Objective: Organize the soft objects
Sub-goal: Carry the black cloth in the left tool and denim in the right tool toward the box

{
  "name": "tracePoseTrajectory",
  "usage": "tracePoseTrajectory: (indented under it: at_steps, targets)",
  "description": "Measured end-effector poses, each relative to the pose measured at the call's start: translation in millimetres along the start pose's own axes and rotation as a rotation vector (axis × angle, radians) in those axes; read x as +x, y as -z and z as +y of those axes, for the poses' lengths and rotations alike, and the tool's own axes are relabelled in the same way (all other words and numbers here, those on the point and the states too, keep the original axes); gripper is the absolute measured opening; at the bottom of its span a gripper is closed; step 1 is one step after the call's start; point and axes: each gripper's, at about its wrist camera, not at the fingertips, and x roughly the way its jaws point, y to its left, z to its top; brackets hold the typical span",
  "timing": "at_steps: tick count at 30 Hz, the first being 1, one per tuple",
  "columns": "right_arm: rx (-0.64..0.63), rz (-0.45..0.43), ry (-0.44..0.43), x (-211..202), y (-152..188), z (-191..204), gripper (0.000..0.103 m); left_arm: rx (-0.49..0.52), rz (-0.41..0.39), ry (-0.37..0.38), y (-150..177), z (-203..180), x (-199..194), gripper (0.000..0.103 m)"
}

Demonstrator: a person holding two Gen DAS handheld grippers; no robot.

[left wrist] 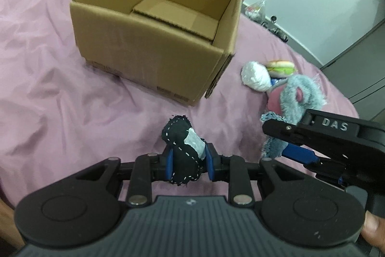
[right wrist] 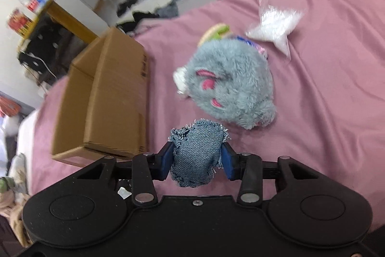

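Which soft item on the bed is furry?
The grey plush toy with pink markings. The hamburger toy and white plastic bag beside it are smooth, and the cardboard box isn't soft.

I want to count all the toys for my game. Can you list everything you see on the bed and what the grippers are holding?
cardboard box: one, brown, open, empty, on the pink bedspread
fluffy plush: one, grey-blue with pink marks, beside the box
toy burger: one, tan and green, behind the plush
plastic bag: one, white, next to the burger
black pouch: one, white stitching, in the left gripper
denim pouch: one, blue, in the right gripper
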Motion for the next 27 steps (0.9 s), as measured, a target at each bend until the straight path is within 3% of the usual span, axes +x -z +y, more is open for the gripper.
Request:
tracePoseTrajectory:
  at_steps: [4,14,27]
  targets:
    - [0.022,-0.041,-0.066,-25,9,-2,0.042,0.017,-0.037,0.017,-2,0,-19,0.026]
    - [0.001,-0.191,-0.070,-64,-5,15,0.042,0.100,-0.150,0.078,-8,-31,-66,0.026]
    - [-0.027,-0.297,-0.081,-91,-17,33,0.042,0.172,-0.264,0.120,-31,-46,-101,0.026]
